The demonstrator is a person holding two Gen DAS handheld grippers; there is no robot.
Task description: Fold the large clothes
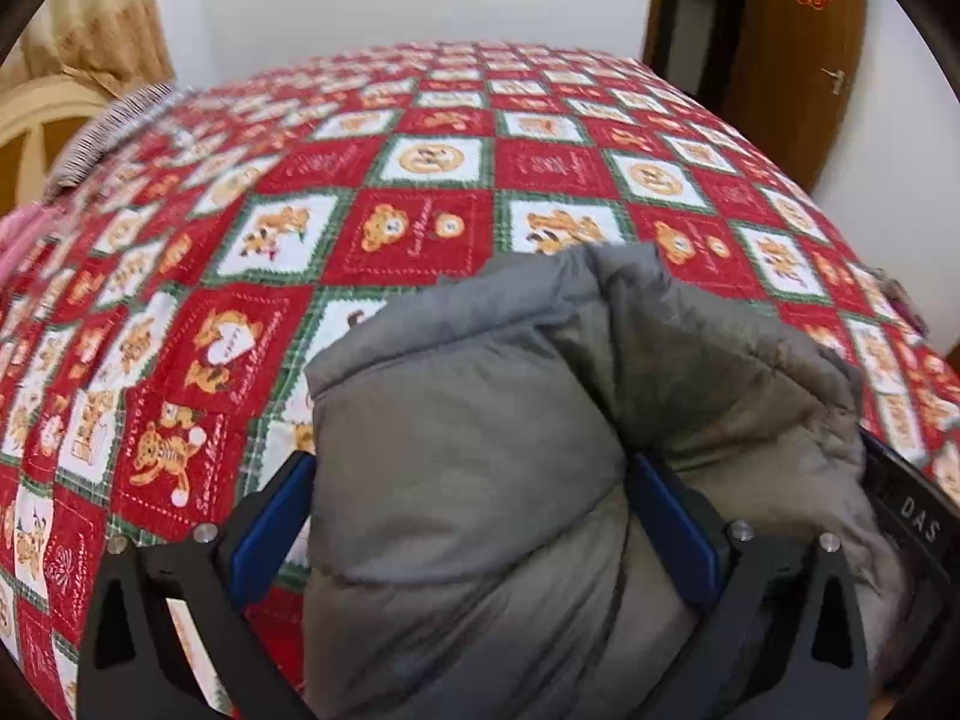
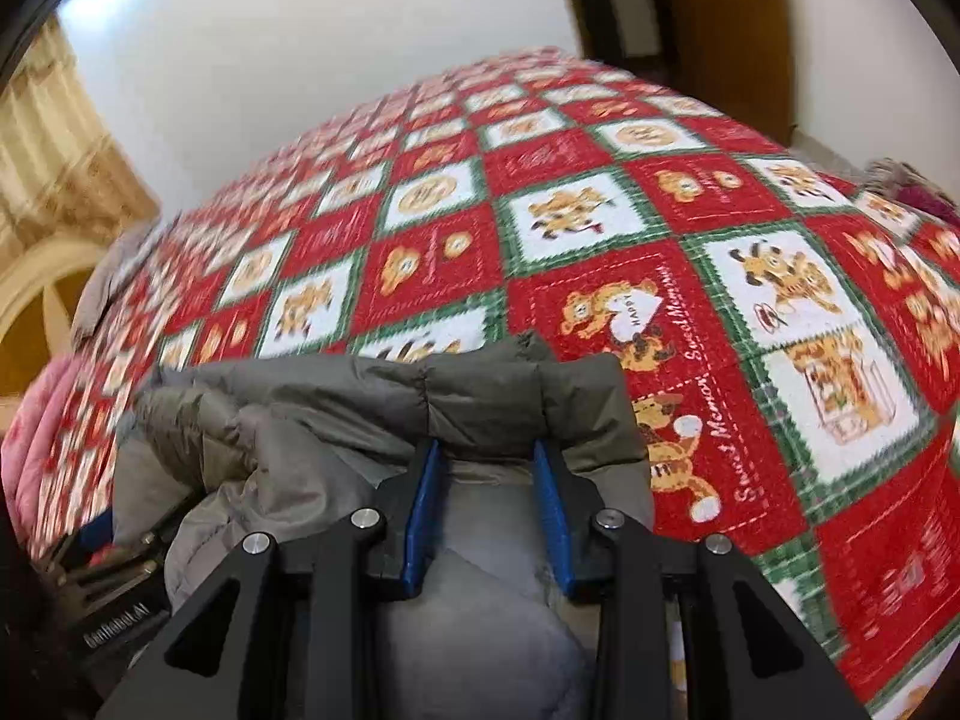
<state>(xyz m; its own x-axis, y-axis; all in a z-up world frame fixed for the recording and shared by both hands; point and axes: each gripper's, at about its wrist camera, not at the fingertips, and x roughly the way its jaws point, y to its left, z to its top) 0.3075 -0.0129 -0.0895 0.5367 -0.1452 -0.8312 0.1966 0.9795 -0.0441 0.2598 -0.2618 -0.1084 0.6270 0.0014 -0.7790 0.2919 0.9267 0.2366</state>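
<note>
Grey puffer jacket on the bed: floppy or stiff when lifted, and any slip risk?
Probably floppy: the grey puffer jacket bulges and creases around the left tool. Likely light for its bulk, given the puffy quilted panels. Its shell looks smooth, so it may slip; the right tool pinches a thick fold at the edge.

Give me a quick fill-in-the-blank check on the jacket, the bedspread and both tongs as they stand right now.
1. The puffy jacket is ____ in colour.
2. It lies on a bedspread checked in red, white and ____.
3. The right tongs are shut on the jacket's ____ edge.
4. The left tongs stand ____ around the jacket.

Missing words: grey; green; quilted; open
</note>
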